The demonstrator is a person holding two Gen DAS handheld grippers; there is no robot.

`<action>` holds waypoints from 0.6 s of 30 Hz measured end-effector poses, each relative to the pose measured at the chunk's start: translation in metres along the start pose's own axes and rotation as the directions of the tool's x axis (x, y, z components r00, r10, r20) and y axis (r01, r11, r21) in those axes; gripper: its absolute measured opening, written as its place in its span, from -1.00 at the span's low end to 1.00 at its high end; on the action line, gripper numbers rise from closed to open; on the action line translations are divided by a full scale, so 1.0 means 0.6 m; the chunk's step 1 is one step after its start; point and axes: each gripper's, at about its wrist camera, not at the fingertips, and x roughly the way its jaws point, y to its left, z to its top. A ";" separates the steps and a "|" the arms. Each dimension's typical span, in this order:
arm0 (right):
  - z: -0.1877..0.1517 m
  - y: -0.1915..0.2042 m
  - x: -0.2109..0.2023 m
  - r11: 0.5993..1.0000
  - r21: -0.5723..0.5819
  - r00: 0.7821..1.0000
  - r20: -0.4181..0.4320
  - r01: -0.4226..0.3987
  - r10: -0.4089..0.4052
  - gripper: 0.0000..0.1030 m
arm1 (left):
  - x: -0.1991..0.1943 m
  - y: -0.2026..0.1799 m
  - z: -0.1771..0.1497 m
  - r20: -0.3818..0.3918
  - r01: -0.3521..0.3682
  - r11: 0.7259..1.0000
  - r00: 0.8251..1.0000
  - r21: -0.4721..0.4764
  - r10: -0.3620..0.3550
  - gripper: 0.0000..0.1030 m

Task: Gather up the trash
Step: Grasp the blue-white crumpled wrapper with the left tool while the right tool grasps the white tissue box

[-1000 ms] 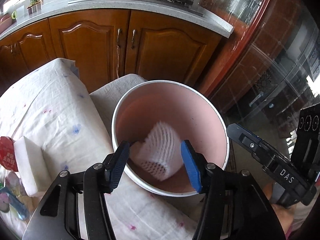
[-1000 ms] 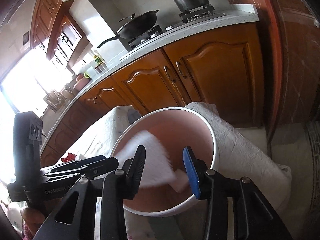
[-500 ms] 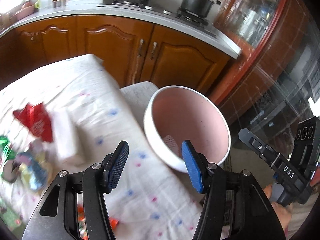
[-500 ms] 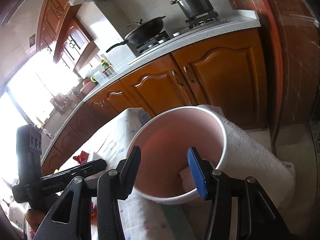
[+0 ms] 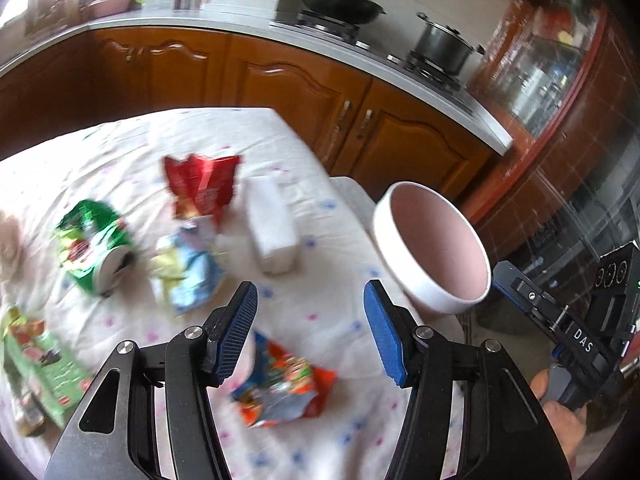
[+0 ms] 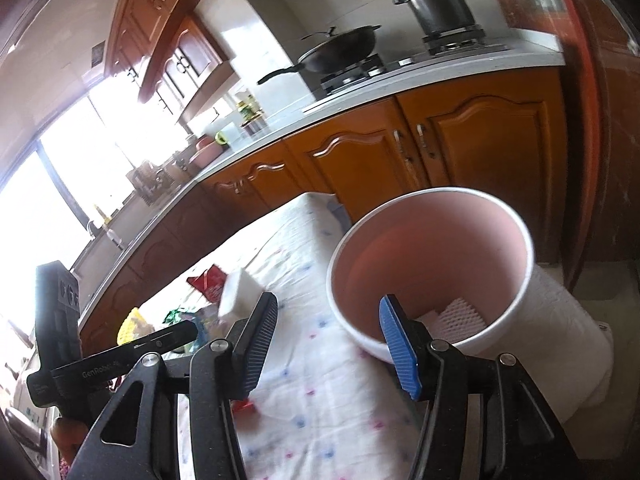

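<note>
Left tool [image 5: 310, 320] tilts down over wrappers, empty, agape; right tool [image 6: 328, 340] just widened, empty.

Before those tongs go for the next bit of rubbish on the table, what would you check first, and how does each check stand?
1. Left tongs empty and open: ok.
2. Right tongs empty and open, their jaws having just been opening with nothing between them: ok.
3. Pink bin upright, mouth clear: ok.
4. White foam net lying inside the bin: ok.
5. Orange wrapper on the cloth below the left tongs, nothing on top: ok.
6. Whether the white block counts as trash: cannot tell.
</note>
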 end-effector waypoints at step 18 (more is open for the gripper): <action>-0.040 0.132 0.059 0.984 -0.175 0.998 -0.052 -0.045 0.037 0.35 | -0.046 0.111 -0.042 0.051 -0.085 0.992 0.995 -0.093 0.090 0.28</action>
